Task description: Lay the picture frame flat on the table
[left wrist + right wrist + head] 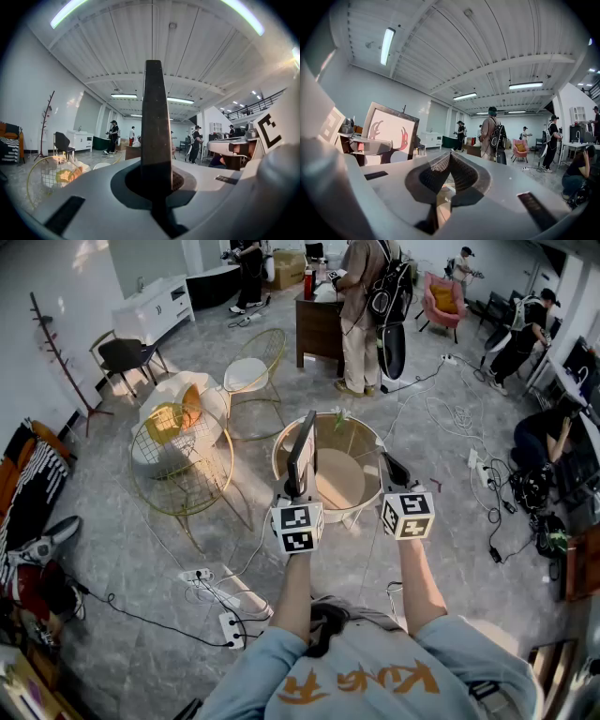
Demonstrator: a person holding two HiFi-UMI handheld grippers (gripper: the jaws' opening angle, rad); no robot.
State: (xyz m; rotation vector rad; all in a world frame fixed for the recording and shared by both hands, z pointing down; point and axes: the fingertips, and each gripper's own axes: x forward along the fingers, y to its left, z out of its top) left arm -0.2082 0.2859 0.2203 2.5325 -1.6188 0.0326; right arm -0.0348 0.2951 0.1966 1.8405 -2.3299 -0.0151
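1. Picture frame: dark border, white print w/ red antler-like motif (front shows in right gripper view). Stands upright, edge-on to head view, over near-left part of round table. Can't tell whether its lower edge touches the tabletop.
2. L gripper: jaws clamped tight on frame's lower edge. In left gripper view the frame rises straight up from between them. Gripper held about level.
3. R gripper: jaws closed tip to tip, nothing between. Sits to the right of the frame, near but apart, also over the table.
4. Table: round, pale rim, light top, on grey floor.
5. Surrounds: yellow wire chair left of table; person w/ backpack standing beyond it by dark desk.
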